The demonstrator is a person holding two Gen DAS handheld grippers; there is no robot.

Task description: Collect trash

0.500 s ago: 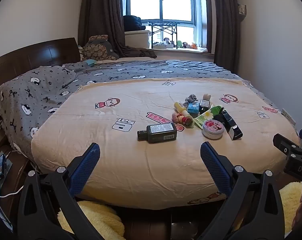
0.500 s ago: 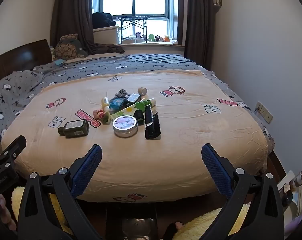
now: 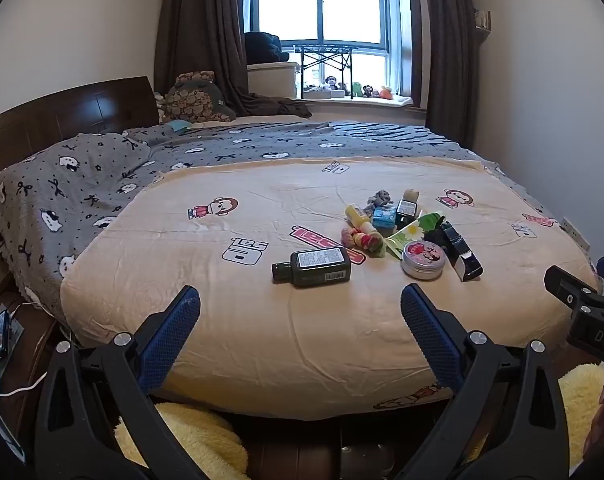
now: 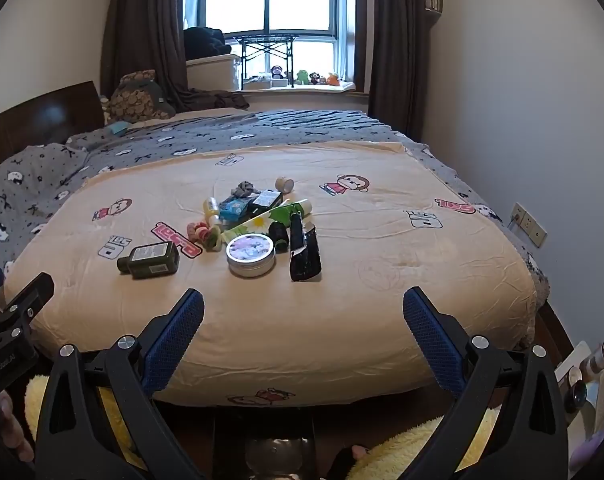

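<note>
Left gripper [image 3: 300, 306] and right gripper [image 4: 303, 308] found spread wide, empty, low in frame. Trash pile [image 4: 257, 224] noted mid-frame on bed [image 3: 261, 340]. Bottle [image 3: 312, 268] judged rigid, light, possibly slick; best taken across flat sides

Daylight fills the window [image 3: 321, 36] between dark curtains [image 3: 199, 36]; a bed [image 3: 261, 320] with wooden headboard [image 3: 69, 118] stands between pale walls [image 3: 542, 100]

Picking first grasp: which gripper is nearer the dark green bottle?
Left. The dark green bottle lies ahead between the left gripper's open fingers; from the right gripper it lies well off to the left.
</note>
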